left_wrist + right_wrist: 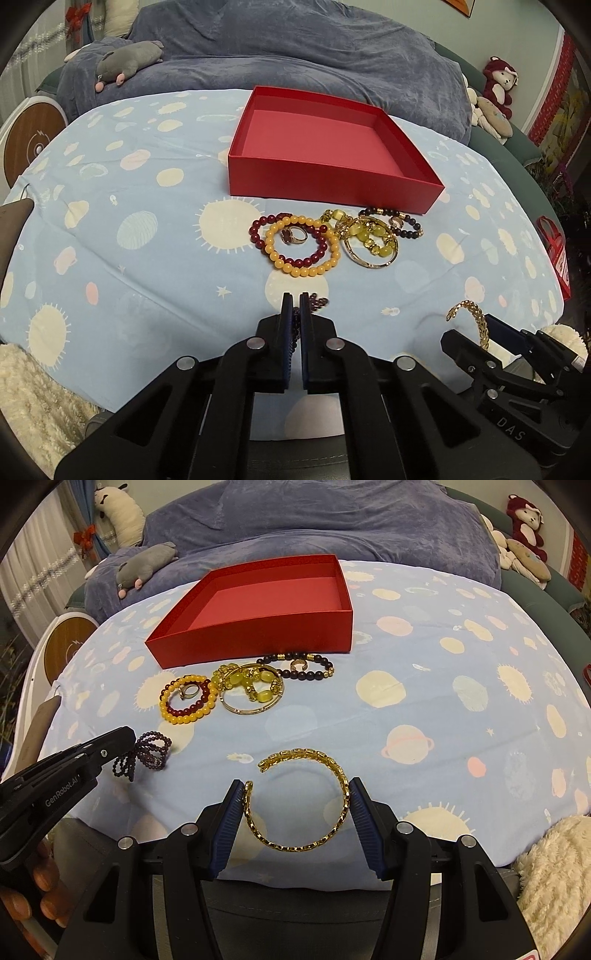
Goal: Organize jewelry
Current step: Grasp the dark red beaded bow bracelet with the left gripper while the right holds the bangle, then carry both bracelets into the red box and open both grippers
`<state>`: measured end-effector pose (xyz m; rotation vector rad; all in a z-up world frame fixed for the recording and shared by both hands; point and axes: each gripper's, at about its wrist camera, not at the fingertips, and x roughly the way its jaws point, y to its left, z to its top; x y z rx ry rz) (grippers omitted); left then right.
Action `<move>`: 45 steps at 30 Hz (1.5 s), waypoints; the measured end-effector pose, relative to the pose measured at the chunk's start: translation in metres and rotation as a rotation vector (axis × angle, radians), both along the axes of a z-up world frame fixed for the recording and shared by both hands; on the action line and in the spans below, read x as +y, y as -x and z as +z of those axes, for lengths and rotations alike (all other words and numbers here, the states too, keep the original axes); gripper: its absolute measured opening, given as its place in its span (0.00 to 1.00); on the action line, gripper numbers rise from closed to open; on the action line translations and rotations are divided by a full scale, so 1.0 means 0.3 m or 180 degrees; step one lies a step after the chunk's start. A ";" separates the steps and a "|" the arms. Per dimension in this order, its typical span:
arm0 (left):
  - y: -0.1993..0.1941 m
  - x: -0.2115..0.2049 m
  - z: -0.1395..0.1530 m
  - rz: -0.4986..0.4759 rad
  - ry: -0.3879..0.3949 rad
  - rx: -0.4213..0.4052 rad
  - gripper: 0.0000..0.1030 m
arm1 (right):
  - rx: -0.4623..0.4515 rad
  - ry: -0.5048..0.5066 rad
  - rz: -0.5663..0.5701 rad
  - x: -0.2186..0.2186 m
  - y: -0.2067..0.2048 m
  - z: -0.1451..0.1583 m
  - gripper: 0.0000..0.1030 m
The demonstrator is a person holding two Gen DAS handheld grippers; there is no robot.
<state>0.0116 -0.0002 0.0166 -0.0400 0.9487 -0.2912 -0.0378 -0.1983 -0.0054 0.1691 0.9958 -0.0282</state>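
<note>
Between our right jaws sits an open cuff bracelet of gold chain links point(301, 805), its two sides pressed by the ribbed blue pads, so the right gripper point(295, 794) is grasping it. Our left gripper point(294, 306) is clenched on a coiled wrap bracelet of small dark purple beads point(147, 753), several loops sticking out beyond the pinched tips.

Ahead of both jaws, on the bench under a smooth pale blue cloth printed with planets and suns point(424, 686), lies the rest of the jewelry in a loose cluster. We count one bracelet of round matte yellow beads point(306, 271) overlapping one of glossy dark red beads point(258, 230), with one metal ring point(293, 236) lying inside their loops. Just right of those is one thin gold bangle point(369, 262) with a chunky strand of translucent yellow-green stones point(365, 234) across it. Farthest right is one bracelet of dark, almost black beads with gold spacers point(410, 232), and a second ring point(395, 221) inside it.

Beyond the cluster, nearly touching it, stands one shallow square box of red cardboard point(325, 184), matte, open-topped, nothing in it.

Farther off we see a rumpled blue-grey velvety blanket point(332, 48) with one grey plush animal point(129, 61) on it. To the right of the jaws sits one dark red and white plush toy point(500, 79), and a cream fleecy throw point(546, 867) lies at the near edge.
</note>
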 end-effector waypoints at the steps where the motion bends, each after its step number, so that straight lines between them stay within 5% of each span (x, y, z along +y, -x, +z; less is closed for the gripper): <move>1: 0.005 0.000 0.008 -0.0011 0.0014 -0.0020 0.03 | -0.0006 0.0003 0.0007 0.003 0.003 0.002 0.54; 10: 0.013 0.022 0.072 0.0028 0.0093 -0.0104 0.03 | -0.0042 -0.0058 -0.0018 -0.006 0.009 0.022 0.54; 17: -0.039 0.014 0.179 -0.0023 0.0202 -0.0230 0.03 | -0.0226 -0.0166 -0.0076 -0.038 -0.049 0.129 0.54; 29: -0.440 -0.135 0.383 -0.0301 0.0310 -0.0570 0.03 | -0.0565 -0.0217 0.0024 -0.123 -0.509 0.336 0.54; 38: -0.805 -0.220 0.274 -0.0261 0.0246 -0.0394 0.03 | -0.0359 -0.0239 -0.0040 -0.158 -0.881 0.229 0.54; 45: -0.972 -0.232 0.131 -0.0189 0.0225 -0.0128 0.03 | -0.0149 -0.0166 -0.0023 -0.162 -1.062 0.111 0.54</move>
